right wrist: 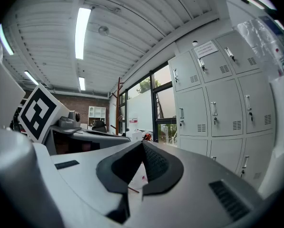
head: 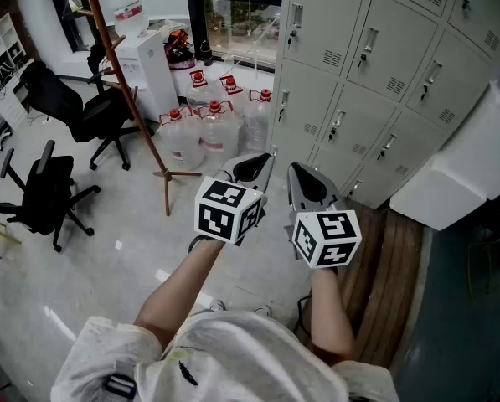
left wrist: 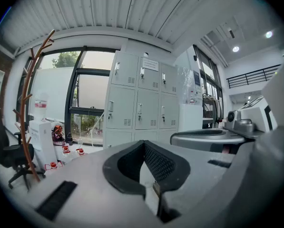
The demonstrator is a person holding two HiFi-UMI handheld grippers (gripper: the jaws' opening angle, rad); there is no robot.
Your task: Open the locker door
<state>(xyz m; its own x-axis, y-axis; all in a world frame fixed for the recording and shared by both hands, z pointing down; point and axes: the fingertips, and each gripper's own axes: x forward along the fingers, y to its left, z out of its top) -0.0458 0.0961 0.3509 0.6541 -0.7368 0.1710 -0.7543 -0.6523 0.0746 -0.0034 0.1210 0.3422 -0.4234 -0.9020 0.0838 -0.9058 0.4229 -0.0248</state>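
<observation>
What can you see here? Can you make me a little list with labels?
lockers: grey lockers, every door in view closed
left gripper: shut, empty, away from the lockers
right gripper: shut, empty, beside the left one
by the window: water bottles with red caps
also: black chairs, wooden coat stand

Both arms reach forward and down, and I hold the two grippers side by side, near each other but apart.

Left gripper (head: pixel 265 161): jaws closed, tips meeting, nothing between them. The ribbed pads (left wrist: pixel 159 163) touch only at the front end. Its marker cube (head: pixel 227 210) faces up, and the left forearm (head: pixel 181 285) is bare.

Right gripper (head: pixel 295 172): jaws closed tip to tip, nothing held, ribbed pads (right wrist: pixel 154 163) likewise joined at the front. Its marker cube (head: pixel 327 238) sits slightly lower, above the bare right forearm (head: pixel 330 315).
</observation>
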